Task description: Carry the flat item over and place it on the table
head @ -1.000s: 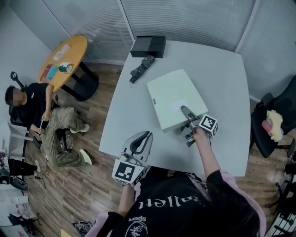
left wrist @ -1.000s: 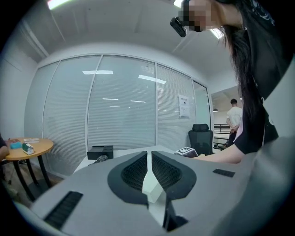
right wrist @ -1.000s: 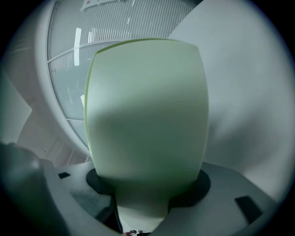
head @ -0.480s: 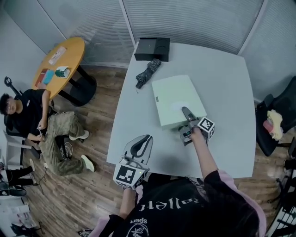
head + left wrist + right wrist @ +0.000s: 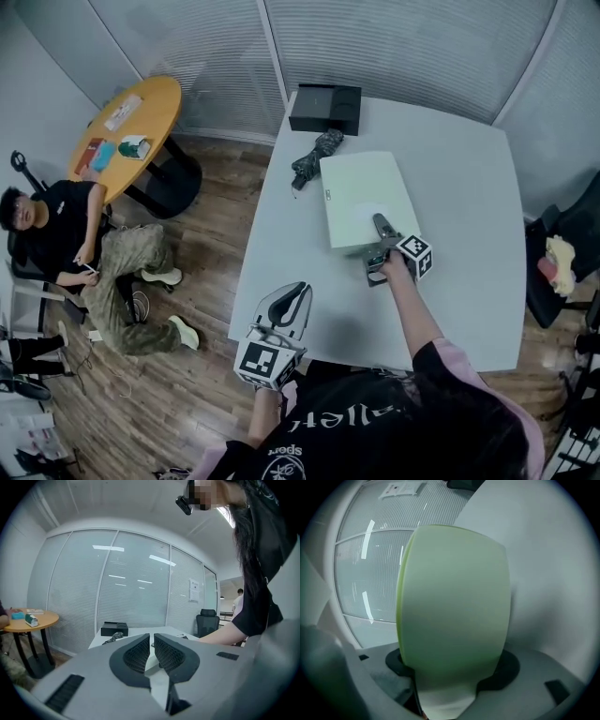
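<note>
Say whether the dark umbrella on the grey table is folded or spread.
Folded: the dark patterned umbrella lies as a narrow bundle near the black rectangular box.

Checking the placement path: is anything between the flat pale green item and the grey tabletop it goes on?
Nothing visible does. The flat item appears to rest on the bare table; a folded umbrella and a black box lie beyond its far left corner.

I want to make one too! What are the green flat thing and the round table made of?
Green flat thing: smooth, matt, stiff, rounded corners; probably plastic or coated card, hard to tell which.
Round table: warm orange, smooth top, likely wood or laminate.
</note>
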The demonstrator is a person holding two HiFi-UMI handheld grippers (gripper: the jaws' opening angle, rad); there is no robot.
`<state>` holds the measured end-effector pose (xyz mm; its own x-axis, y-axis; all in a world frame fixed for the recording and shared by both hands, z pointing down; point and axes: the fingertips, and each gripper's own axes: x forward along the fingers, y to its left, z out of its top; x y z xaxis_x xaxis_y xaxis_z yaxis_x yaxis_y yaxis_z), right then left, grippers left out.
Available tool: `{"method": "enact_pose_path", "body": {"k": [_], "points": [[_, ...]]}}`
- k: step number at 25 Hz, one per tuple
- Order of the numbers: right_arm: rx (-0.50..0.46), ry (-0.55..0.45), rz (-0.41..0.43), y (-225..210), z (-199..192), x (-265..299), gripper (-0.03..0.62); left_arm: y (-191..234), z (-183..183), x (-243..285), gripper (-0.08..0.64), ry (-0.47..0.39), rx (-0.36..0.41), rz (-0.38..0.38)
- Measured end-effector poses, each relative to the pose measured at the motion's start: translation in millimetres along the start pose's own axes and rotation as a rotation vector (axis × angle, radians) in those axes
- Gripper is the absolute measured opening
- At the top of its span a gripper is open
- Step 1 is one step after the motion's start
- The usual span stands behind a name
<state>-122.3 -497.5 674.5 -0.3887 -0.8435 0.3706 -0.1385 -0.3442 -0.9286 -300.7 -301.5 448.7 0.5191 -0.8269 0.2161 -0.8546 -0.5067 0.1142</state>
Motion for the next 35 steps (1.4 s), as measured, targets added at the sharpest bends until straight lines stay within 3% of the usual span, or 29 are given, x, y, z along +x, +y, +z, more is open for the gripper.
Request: {"method": "enact_pose_path", "body": {"k": [11, 21, 26, 35], "points": [[-0.058, 0.003, -0.186, -33, 6, 0, 0.399, 19, -6, -5, 0.046, 0.004, -0.025, 0.022], [0.023, 0.085, -0.306, -44, -9, -14, 0.420, 14, -7, 2, 0.046, -0.003, -0.030, 0.009], [0.083, 0.140, -0.310, -50, -27, -25, 0.422, 12, -14, 0, 0.046, 0.008, -0.042, 0.003], [0.070, 0.199, -0.311, -48, -41, -43, 0.422, 4, -16, 1, 0.046, 0.013, -0.037, -0.029]]}}
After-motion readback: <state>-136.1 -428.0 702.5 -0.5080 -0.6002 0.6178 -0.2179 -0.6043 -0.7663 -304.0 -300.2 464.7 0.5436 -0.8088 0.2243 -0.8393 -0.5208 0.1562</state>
